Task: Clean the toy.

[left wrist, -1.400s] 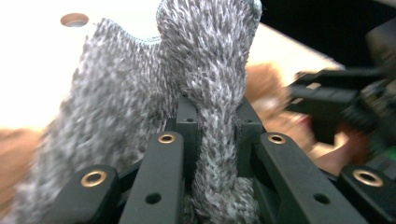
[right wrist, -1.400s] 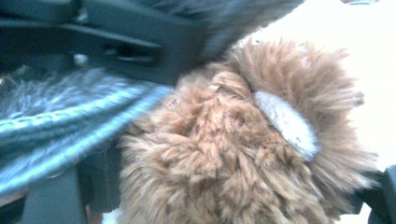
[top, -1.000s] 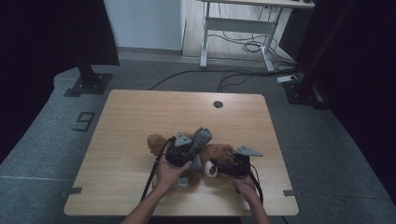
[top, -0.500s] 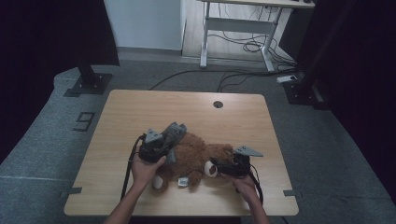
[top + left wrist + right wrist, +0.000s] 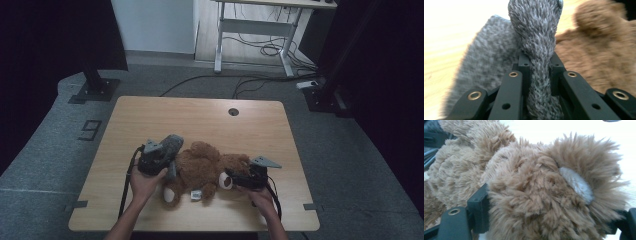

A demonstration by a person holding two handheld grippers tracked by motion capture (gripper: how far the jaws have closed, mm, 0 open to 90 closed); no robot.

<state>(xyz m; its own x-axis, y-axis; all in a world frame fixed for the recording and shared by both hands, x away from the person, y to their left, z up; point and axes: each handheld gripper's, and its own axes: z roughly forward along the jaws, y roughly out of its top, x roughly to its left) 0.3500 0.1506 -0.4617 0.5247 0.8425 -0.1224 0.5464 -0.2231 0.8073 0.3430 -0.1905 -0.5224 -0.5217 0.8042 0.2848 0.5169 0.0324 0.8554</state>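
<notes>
A brown teddy bear [image 5: 207, 167] lies on its back near the front edge of the wooden counter [image 5: 200, 117]. The left gripper [image 5: 159, 156], at the bear's left, has its jaws clenched on a grey knitted cloth [image 5: 536, 40] that stands up beside the bear. The right gripper [image 5: 245, 179], at the bear's right, has its jaws grasping the bear's furry head.
</notes>
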